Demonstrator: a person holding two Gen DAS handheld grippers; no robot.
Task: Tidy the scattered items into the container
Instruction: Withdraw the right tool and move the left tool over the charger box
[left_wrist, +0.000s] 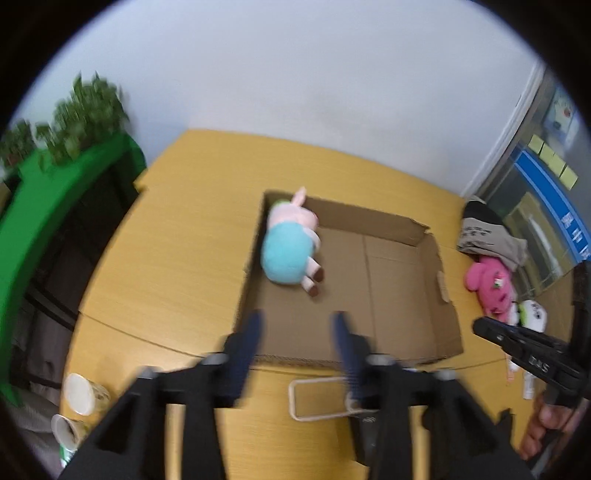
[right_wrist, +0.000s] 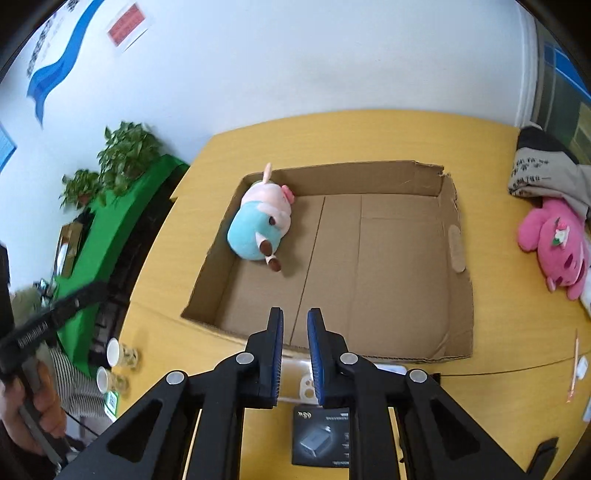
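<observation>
Pink plush toy (right_wrist: 556, 245), at 3 o'clock from cardboard box (right_wrist: 456, 295): likely soft, light; pinch its body. Left gripper (left_wrist: 299, 334) and right gripper (right_wrist: 294, 334) fingers parted, empty.

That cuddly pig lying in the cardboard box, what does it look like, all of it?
The plush pig is soft and fuzzy, with a pale pink head, a darker pink snout, one ear poking above the box rim, and a round turquoise body. Its short pinkish legs end in brown feet. It lies on its side in the far left corner of the cardboard box, resting on the floor and seemingly leaning against the left wall. Neither gripper touches it; nothing else is in the box.
</observation>
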